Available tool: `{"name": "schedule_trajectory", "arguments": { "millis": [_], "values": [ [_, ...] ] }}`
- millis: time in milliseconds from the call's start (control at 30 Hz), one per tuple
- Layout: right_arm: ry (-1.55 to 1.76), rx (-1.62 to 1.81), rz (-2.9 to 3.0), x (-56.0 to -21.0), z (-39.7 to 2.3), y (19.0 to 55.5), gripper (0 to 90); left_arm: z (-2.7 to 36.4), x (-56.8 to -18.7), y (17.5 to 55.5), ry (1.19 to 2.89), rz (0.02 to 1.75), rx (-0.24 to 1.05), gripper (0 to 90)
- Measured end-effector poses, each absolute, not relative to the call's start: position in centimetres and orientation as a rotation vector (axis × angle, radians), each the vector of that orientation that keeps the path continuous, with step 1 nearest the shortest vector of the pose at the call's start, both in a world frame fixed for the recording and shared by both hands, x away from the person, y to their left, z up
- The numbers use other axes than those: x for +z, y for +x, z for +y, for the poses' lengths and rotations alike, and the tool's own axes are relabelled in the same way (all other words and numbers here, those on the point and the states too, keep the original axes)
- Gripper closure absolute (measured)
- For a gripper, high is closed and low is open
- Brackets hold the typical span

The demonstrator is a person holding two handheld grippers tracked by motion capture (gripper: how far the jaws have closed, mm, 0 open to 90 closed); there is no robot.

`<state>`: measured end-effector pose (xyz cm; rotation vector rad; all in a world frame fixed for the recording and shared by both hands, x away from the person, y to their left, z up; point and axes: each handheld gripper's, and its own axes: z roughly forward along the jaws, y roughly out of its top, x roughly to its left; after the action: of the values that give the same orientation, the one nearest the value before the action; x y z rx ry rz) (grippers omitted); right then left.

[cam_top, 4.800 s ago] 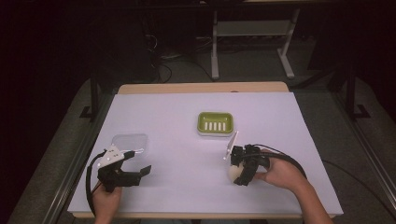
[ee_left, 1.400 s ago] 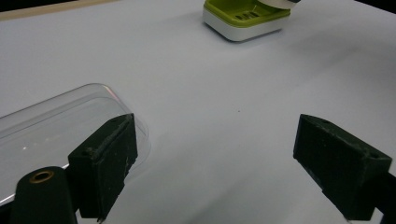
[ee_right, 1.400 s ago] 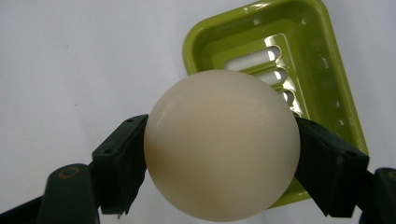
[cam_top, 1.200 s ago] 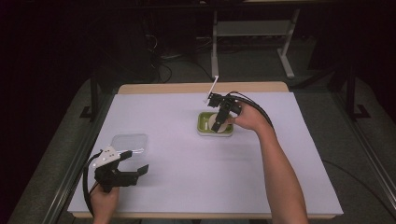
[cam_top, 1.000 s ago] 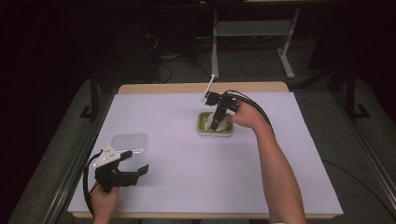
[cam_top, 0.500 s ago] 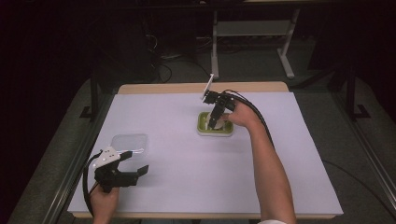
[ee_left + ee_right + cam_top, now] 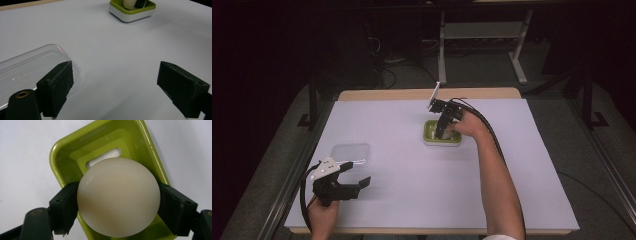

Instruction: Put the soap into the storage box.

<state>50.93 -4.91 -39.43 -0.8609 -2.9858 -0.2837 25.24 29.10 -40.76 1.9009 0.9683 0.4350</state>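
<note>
High view: right gripper point(image 7: 443, 131) is over the green-and-white rectangular tray point(image 7: 430, 138) mid-table; left gripper point(image 7: 354, 175) rests near the front-left edge by the clear plastic lid point(image 7: 351, 151).

Left gripper view: jaws spread wide, holding nothing.

Right gripper view: jaws clamp a smooth cream oval bar, prob. soap point(image 7: 118, 196), just above the tray.

Step, I'd judge: placing soap in tray. Next: lower, then release w/ care.

White table point(image 7: 412, 200) with wooden far edge; beyond it, dark floor point(image 7: 492, 75), cables point(image 7: 387, 70) and a grey metal stand point(image 7: 482, 37).
</note>
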Motion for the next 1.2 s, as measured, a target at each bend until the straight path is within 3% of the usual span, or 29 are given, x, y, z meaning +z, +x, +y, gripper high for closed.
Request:
{"name": "schedule_trajectory", "arguments": {
  "millis": [1200],
  "values": [
    [-0.906,-0.28,-2.961,-39.47,-5.34,50.93,22.1,29.07,-40.74,25.26,1.9,0.967,0.435,13.1]
  ]
}}
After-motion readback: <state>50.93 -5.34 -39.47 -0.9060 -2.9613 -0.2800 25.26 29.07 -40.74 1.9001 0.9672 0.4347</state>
